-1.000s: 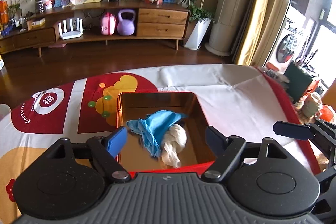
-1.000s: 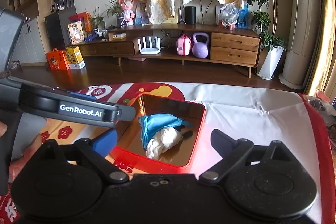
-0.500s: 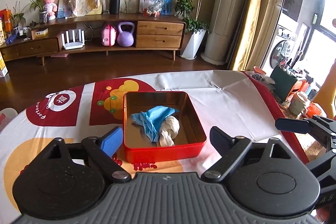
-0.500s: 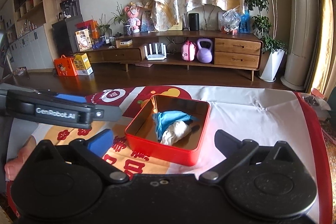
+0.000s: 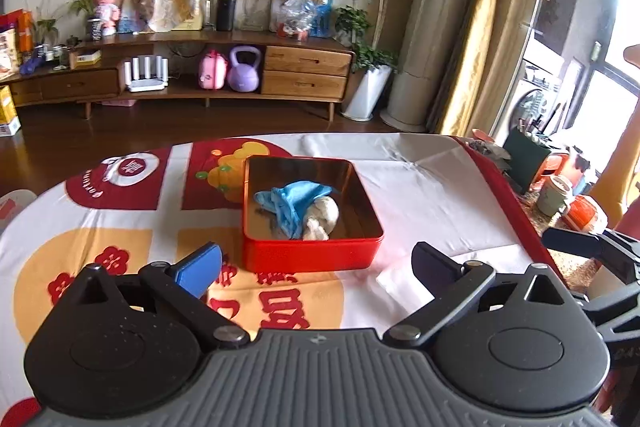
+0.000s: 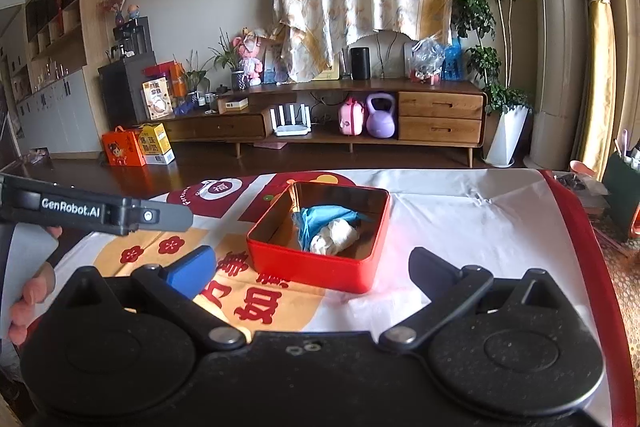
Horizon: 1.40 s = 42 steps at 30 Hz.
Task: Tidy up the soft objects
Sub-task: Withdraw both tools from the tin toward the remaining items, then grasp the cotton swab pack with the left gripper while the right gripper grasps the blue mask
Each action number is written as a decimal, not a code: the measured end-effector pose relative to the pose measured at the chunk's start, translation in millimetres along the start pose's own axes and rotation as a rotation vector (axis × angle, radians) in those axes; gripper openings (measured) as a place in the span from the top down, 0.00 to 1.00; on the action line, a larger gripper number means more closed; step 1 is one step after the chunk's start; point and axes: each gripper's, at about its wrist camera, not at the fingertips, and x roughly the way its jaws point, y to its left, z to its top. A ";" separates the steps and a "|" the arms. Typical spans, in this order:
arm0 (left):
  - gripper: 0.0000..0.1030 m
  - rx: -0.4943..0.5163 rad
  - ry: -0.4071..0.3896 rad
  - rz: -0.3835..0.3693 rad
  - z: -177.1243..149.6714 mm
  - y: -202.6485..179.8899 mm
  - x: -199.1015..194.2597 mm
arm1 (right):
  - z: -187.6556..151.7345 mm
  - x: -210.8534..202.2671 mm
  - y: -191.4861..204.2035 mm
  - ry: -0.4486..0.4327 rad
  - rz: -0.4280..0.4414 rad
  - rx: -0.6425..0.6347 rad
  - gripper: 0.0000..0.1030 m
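A red square tin (image 5: 312, 255) (image 6: 316, 267) stands on the table's patterned cloth. Inside it lie a crumpled blue cloth (image 5: 292, 203) (image 6: 320, 219) and a knotted white cloth (image 5: 324, 217) (image 6: 336, 237), touching each other. My left gripper (image 5: 316, 261) is open and empty, held back from the tin's near wall. My right gripper (image 6: 312, 263) is open and empty, also back from the tin, which sits between its fingers in view. The left gripper's body (image 6: 96, 211) shows at the left of the right wrist view.
The tablecloth (image 5: 420, 179) is white with red and yellow prints and a red border at the right edge (image 6: 580, 227). Cups and clutter (image 5: 560, 187) stand past the table's right side. A wooden sideboard (image 6: 360, 123) lines the far wall.
Both grippers have pulled back and up from the tin, which now looks smaller and farther. The two cloths stay in the tin. Both grippers remain open.
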 end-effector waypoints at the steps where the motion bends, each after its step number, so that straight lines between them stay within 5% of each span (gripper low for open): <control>1: 0.00 0.000 -0.010 0.006 -3.9 0.0 -1.9 | -3.4 -1.1 0.5 0.011 0.002 0.005 0.00; 13: 0.00 0.021 -0.030 0.043 -57.2 -3.8 -13.9 | -53.8 -5.4 33.2 0.066 -0.020 -0.110 0.00; 24: 0.00 -0.067 0.077 0.054 -101.2 17.5 16.0 | -97.4 9.1 52.9 0.157 0.030 -0.132 0.03; 29: 0.00 -0.065 0.104 0.115 -118.7 21.5 31.4 | -106.6 19.2 54.8 0.191 0.052 -0.121 0.08; 42: 0.00 -0.015 0.179 0.136 -138.2 17.7 71.2 | -124.1 47.2 50.4 0.303 0.089 -0.077 0.25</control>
